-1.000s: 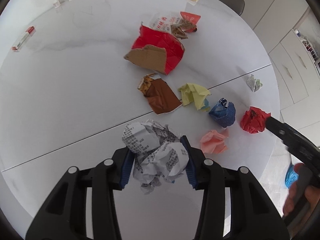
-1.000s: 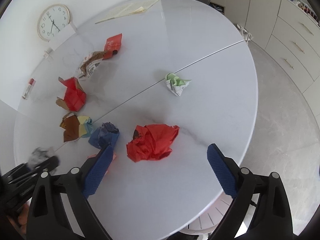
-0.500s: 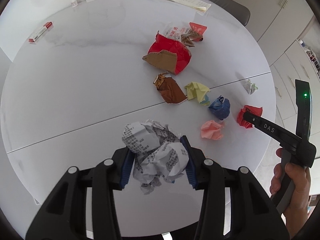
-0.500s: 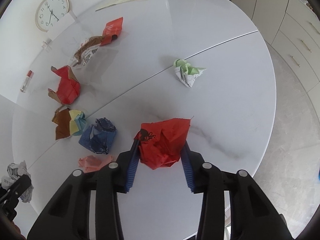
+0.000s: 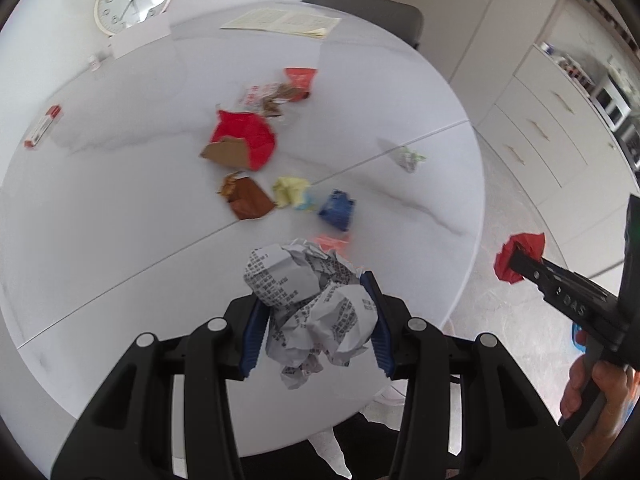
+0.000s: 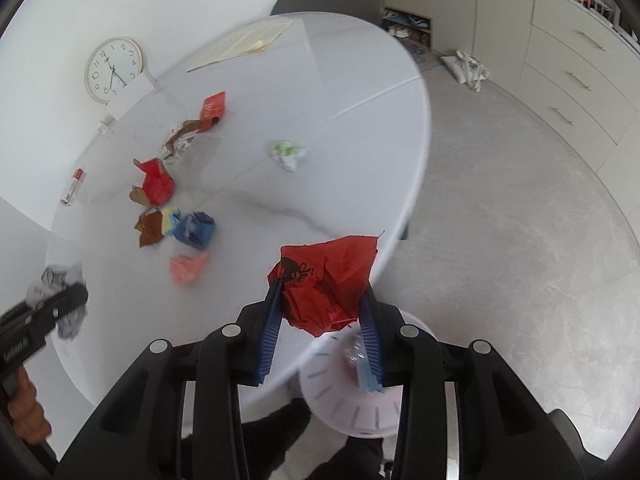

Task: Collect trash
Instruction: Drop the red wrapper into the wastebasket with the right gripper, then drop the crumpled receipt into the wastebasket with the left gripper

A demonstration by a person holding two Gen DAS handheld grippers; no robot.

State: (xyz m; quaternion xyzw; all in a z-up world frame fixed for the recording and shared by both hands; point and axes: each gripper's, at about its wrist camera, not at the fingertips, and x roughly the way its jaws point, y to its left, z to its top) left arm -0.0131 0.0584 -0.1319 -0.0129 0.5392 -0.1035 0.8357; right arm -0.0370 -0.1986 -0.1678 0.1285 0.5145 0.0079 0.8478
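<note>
My left gripper is shut on a crumpled printed receipt ball, held above the near edge of the round white table. My right gripper is shut on a crumpled red paper, lifted past the table's right edge above a white slotted bin on the floor. That red paper also shows at the right of the left wrist view. On the table lie a red and brown carton, a brown wrapper, a yellow wad, a blue wad, a pink wad and a green-white wad.
Snack wrappers and a sheet of paper lie further back, a small red-white tube at the left. A clock leans on the wall. A grey chair stands behind the table, white drawers at the right.
My right gripper closed on the red paper and lifted it off the table past the right edge, over the bin. My left gripper rose with the receipt ball, which stays gripped.
</note>
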